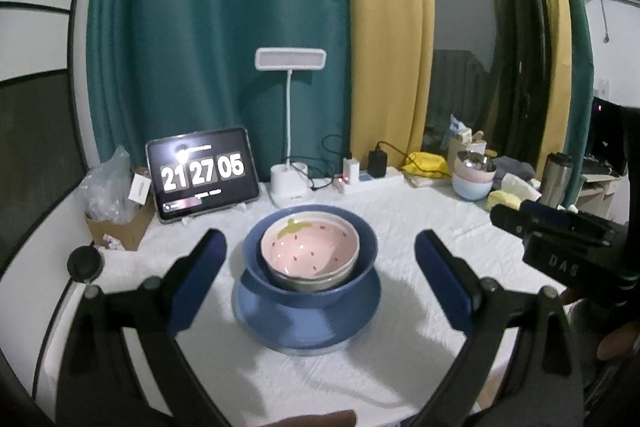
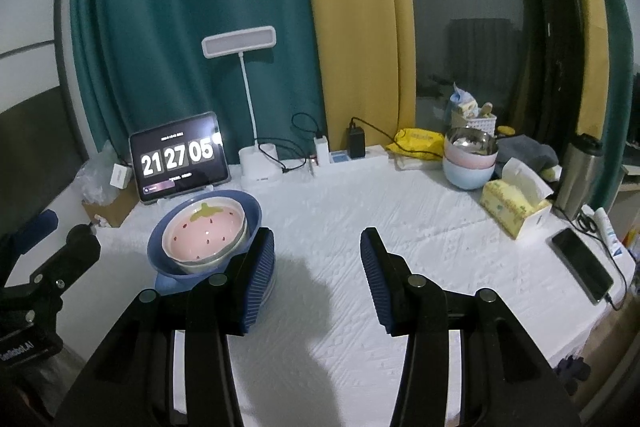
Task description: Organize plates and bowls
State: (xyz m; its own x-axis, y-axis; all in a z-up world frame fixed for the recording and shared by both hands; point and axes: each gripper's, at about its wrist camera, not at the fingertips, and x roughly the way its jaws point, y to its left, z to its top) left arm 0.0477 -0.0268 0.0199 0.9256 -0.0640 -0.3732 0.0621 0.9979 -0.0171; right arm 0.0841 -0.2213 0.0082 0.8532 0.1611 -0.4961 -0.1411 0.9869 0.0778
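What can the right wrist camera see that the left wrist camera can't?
Only the right wrist view shows the black phone near the table's right edge, and the whole tissue box. Only the left wrist view shows the entire blue plate under the stacked bowls. Both show the strawberry bowl inside the blue bowl, the clock tablet, the white lamp and the steel flask.

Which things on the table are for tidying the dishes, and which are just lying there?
For the job:
- pink strawberry-pattern ceramic bowl
- deep blue ceramic bowl around it
- flat blue plate underneath
- stacked pastel bowls at the back

Just lying about:
- tablet showing a clock
- white desk lamp
- yellow tissue box
- steel flask
- black phone
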